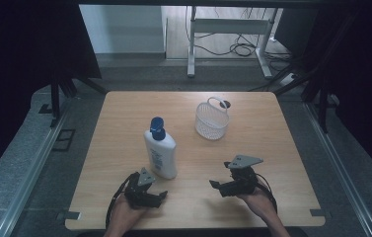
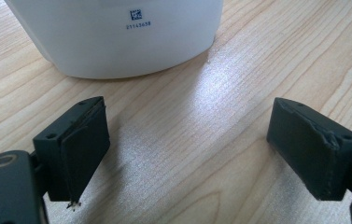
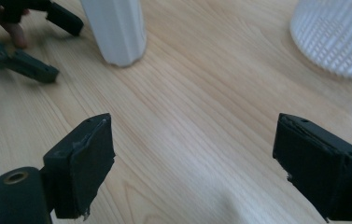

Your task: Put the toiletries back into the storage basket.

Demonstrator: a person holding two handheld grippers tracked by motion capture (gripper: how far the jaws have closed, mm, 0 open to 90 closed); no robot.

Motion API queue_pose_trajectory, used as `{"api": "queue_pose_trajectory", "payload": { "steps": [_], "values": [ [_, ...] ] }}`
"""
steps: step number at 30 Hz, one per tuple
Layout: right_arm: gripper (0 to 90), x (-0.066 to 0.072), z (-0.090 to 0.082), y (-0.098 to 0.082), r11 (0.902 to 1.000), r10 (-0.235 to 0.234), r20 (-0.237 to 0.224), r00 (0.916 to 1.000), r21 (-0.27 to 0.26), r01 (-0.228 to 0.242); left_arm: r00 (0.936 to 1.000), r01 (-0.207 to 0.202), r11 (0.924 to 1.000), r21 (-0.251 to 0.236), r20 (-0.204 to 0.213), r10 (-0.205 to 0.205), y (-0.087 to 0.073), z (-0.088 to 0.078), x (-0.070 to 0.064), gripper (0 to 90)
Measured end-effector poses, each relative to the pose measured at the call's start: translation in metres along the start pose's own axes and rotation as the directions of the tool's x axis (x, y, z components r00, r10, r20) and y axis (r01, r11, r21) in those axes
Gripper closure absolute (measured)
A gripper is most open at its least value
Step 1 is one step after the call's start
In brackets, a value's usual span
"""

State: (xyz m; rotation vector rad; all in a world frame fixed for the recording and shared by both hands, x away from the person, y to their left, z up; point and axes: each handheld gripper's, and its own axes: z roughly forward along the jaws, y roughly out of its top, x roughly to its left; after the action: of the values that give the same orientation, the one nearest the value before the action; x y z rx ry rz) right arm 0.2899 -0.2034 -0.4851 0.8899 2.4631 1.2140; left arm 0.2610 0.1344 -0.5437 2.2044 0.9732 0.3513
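Bottle (image 1: 160,149), upright, stood just above our left hand-held gripper (image 1: 150,196); right hand-held gripper (image 1: 221,188) farther; both jaws spread, empty.

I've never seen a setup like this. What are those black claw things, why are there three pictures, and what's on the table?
No robot here: a person holds a hand-operated two-jaw clamp in each hand, the left gripper and the right gripper. One picture comes from a camera fixed above the wooden table. The other two come from small cameras riding on each gripper, looking out between its own black jaws. On the table stand a white lotion bottle with a blue cap and a small white mesh basket. The left gripper's camera sees the bottle's base close ahead. Both grippers are open and hold nothing.
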Motion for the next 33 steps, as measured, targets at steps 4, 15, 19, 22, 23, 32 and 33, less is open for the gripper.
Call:
{"api": "queue_pose_trajectory", "payload": {
  "steps": [4, 15, 19, 22, 23, 32, 33],
  "values": [
    [11.4, 0.002, 0.001, 0.007, 0.9998, -0.008, -0.010, 0.9999, -0.017, 0.008, 1.0000, -0.001, 1.0000, 0.000, 0.000, 0.001, 0.000, 0.000, 0.000, 12.3],
    [10.8, 0.014, 0.010, 0.033, 0.9980, -0.021, -0.056, 0.9982, -0.061, 0.017, 1.0000, -0.001, 1.0000, 0.001, 0.001, 0.001, 0.000, 0.000, 0.000, 12.3],
    [10.8, 0.018, 0.016, 0.042, 0.9976, -0.033, -0.069, 0.9970, -0.063, 0.029, 1.0000, -0.004, 1.0000, 0.002, 0.001, 0.004, 0.000, 0.000, 0.000, 12.3],
    [10.8, 0.021, 0.020, 0.048, 0.9971, -0.042, -0.084, 0.9956, -0.066, 0.036, 1.0000, -0.004, 1.0000, 0.002, 0.001, 0.004, 0.000, 0.000, 0.000, 12.3],
    [10.8, 0.022, 0.022, 0.049, 0.9971, -0.042, -0.090, 0.9950, -0.067, 0.036, 1.0000, -0.004, 1.0000, 0.001, 0.001, 0.004, 0.000, 0.000, 0.000, 12.3],
    [10.5, 0.031, 0.038, 0.065, 0.9971, -0.041, -0.130, 0.9906, -0.068, 0.032, 1.0000, -0.004, 1.0000, 0.002, 0.001, 0.004, 0.000, 0.000, 0.000, 12.4],
    [10.5, 0.031, 0.039, 0.067, 0.9971, -0.041, -0.134, 0.9901, -0.068, 0.032, 1.0000, -0.004, 1.0000, 0.001, 0.001, 0.004, 0.000, 0.000, 0.000, 12.3]
  ]
}}
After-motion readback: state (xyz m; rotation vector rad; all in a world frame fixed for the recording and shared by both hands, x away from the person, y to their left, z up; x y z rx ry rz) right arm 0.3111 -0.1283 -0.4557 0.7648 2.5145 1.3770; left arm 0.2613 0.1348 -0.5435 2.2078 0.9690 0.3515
